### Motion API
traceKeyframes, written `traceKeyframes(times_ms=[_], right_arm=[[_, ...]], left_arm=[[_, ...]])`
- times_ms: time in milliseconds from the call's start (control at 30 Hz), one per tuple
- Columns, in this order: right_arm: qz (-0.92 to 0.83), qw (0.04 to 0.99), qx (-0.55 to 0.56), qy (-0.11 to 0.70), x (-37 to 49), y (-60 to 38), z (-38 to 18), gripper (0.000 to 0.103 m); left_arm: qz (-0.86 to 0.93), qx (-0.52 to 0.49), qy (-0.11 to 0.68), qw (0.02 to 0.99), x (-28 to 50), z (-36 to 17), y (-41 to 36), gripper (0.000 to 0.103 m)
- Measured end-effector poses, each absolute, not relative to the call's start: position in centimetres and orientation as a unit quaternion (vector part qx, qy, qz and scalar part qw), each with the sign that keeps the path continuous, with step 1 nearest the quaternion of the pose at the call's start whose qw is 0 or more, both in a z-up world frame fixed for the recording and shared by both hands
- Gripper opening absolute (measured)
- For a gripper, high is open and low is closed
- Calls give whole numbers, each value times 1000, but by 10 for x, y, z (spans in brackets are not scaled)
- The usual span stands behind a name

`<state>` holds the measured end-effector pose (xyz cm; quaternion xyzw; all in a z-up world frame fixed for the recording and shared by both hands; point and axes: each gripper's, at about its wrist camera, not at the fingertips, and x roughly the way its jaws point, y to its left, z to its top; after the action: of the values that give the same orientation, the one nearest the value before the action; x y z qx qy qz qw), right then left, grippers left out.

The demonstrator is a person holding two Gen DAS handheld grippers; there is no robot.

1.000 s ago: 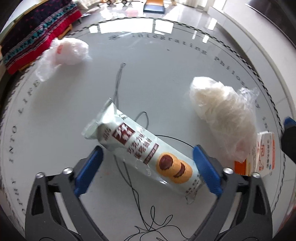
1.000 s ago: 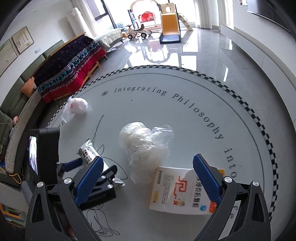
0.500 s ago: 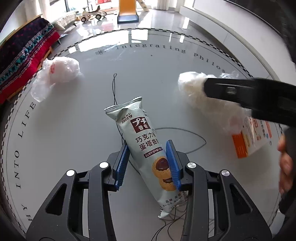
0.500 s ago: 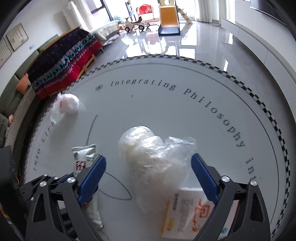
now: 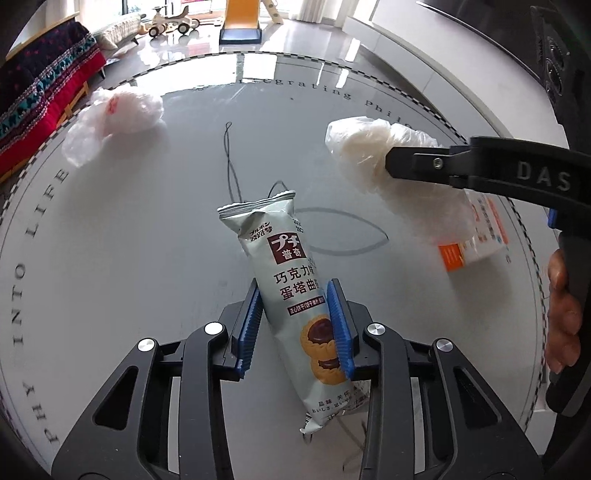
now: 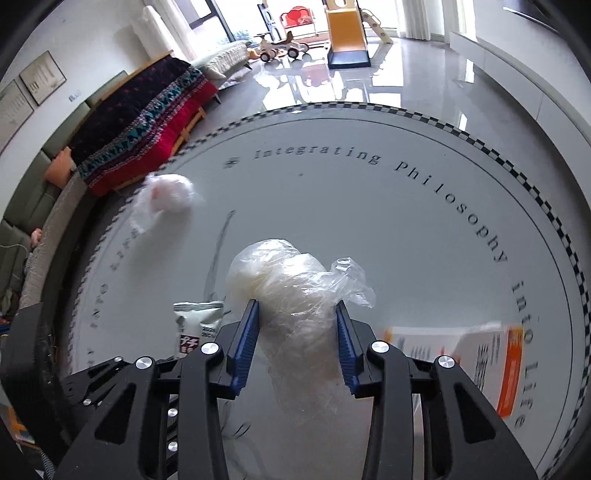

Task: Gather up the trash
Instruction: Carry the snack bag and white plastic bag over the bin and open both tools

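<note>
Nearest in the left wrist view, the left gripper (image 5: 295, 325) is closing its blue pads on a long silver-green biscuit packet (image 5: 291, 291), squeezing its lower half; the packet's long axis runs from the lower centre of the frame up and slightly left, crimped end pointing away from the camera. In the right wrist view the right gripper (image 6: 297, 343) is narrowing on a crumpled clear plastic bag (image 6: 295, 295), its pads pressing both sides of the bag, which bulges upward out of the fingers. Just right of it lies a white and orange carton (image 6: 491, 365), blurred. A thin black cord (image 5: 231, 166) loops over the surface behind the packet. Everything rests on a round, glossy grey table (image 6: 406, 229) with a chequered rim and lettering around its edge. At upper left sits another wadded white bag (image 5: 118, 118). Beyond the table, a sofa with a red patterned throw (image 6: 147, 122) stands at left, and a yellow slide (image 6: 347, 33) at the top, on shiny floor.
</note>
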<state>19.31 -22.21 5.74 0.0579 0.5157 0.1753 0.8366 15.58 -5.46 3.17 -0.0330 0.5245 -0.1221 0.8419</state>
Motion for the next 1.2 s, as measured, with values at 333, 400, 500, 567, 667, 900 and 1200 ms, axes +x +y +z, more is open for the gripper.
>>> traceKeyframes(times_ms=[333,400,500,567,667,900,1200], right_arm=[[202,837,65,504,121,-201,91,41],[208,838,63,501,105,-193,96,41],[218,838,60,497,81,-180,105,41],[226,837,56,495,64,-170,110,41],[238,837,51,491,43,-154,118,41],[279,829,32,484,-10,-111,126,41],[335,806,-1,488,-80,-46,115,42]], left_arm=[[-128,-34,511,849,91,59,-38,35],[-126,-32,506,853,78,65,-31,35],[-120,-36,500,857,53,74,-16,35],[-115,-39,494,861,35,81,-6,35],[-106,-41,487,866,11,87,10,35],[-80,-57,474,875,-52,91,53,35],[-28,-79,464,882,-129,85,114,35]])
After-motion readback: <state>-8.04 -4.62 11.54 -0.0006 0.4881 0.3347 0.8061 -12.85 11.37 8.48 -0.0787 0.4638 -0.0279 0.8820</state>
